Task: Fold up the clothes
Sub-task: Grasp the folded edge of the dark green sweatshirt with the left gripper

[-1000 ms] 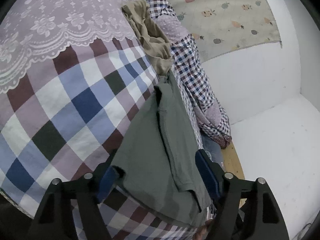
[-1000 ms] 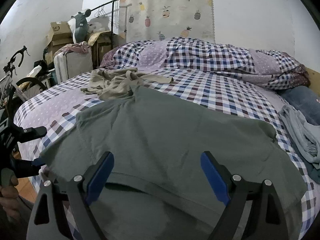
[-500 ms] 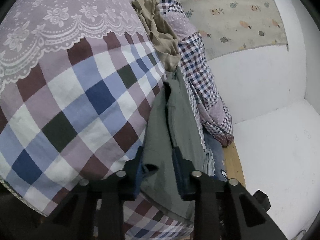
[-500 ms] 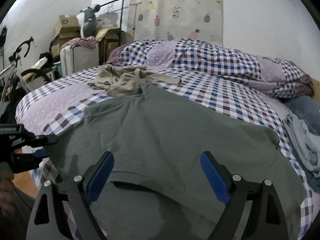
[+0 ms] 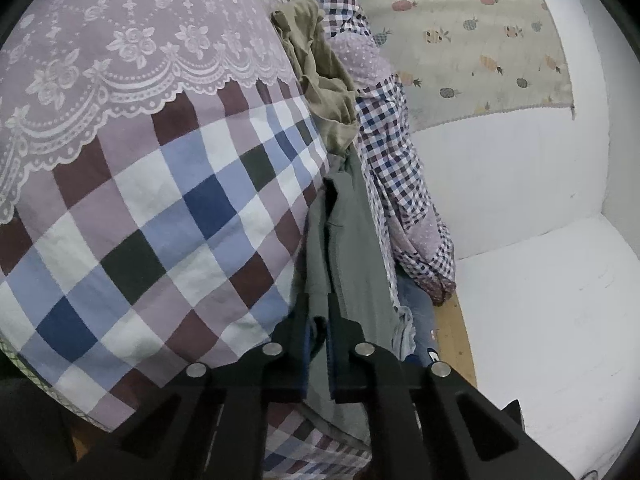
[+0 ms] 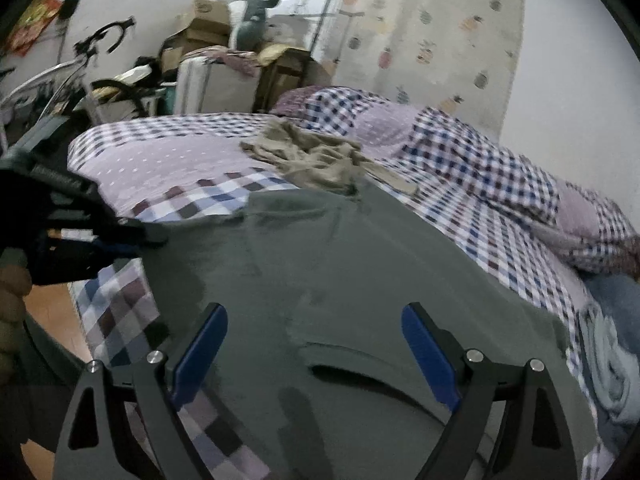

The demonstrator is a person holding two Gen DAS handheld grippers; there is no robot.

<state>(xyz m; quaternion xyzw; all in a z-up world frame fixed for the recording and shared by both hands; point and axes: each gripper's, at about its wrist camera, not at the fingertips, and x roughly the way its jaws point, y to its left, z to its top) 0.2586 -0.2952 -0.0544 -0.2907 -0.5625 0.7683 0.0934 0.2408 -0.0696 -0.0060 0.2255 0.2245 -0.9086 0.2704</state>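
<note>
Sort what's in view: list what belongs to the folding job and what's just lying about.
Job:
- green shirt, spread on the bed
- left hand-held gripper, shut on the shirt's edge
- right hand-held gripper, open above the shirt

Lying about:
- tan garment, crumpled
- checked quilt
- bicycle
- cardboard boxes
- suitcase

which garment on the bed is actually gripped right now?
The grey-green shirt spread at the bed's near edge: the left gripper is shut on its edge. The crumpled beige garment farther back and the pale blue one lie untouched.
</note>
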